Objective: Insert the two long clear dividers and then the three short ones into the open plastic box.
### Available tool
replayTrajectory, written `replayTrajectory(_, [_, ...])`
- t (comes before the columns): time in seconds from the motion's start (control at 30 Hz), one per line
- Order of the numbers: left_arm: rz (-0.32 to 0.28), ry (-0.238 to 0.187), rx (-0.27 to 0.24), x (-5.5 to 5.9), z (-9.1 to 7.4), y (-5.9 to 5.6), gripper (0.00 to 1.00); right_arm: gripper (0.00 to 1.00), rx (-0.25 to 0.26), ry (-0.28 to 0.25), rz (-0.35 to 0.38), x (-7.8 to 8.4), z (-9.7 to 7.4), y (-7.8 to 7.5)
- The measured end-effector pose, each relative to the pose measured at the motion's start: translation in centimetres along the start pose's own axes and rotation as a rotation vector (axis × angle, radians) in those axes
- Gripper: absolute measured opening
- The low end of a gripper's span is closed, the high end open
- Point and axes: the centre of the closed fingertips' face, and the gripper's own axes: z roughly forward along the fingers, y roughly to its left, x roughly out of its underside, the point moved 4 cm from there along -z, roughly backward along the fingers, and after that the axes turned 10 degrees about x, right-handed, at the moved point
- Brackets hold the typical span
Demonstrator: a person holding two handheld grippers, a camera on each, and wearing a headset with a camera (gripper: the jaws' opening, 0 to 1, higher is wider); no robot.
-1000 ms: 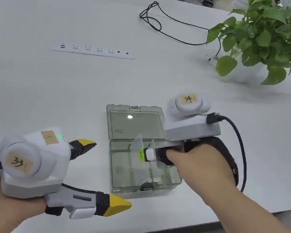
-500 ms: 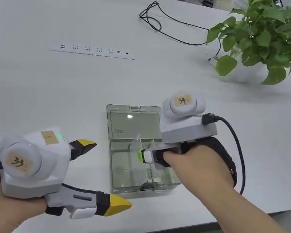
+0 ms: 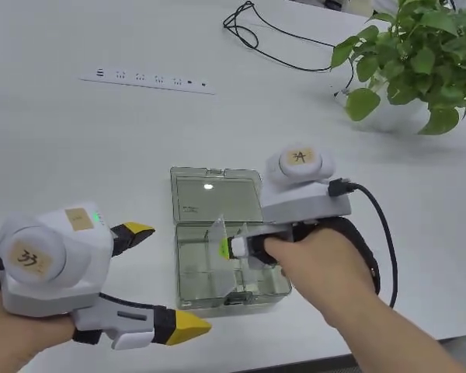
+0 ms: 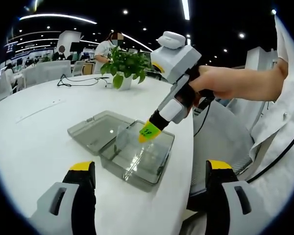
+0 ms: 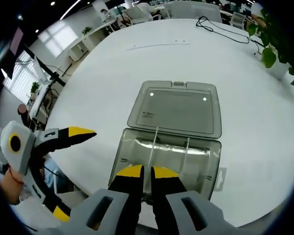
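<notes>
The wide white surface (image 3: 78,140) carries everything here. Far right at the back stands a green leafy plant (image 3: 419,54). In the middle, near the front edge, lies the open clear plastic box (image 3: 188,273), its lid flat on the surface behind the base.

The left gripper (image 3: 171,278), white with yellow-tipped black jaws, hovers just left of the box. Its jaws are spread wide and hold nothing.

The right gripper (image 5: 148,171) reaches down into the box base from the right. Its jaws are drawn together to a narrow slit, and they pinch a clear plastic divider (image 4: 121,139). In the left gripper view that panel stands up out of the base, near the hinge side. In the right gripper view, thin clear walls already cross the base, one along its length and short ones across.

At the back lie a white power strip (image 3: 147,81) and a looped black cable (image 3: 279,35).
</notes>
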Motion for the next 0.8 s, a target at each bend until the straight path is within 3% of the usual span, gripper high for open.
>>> replayTrajectory(0.53, [-0.003, 0.003, 0.002, 0.04, 0.08, -0.08, 0.95, 0.07, -0.011, 0.000, -0.011, 0.37, 0.19, 0.27])
replayTrajectory(0.8, [-0.004, 0.010, 0.001, 0.16, 0.01, -0.01, 0.95, 0.07, -0.048, 0.000, -0.017, 0.44, 0.76, 0.54])
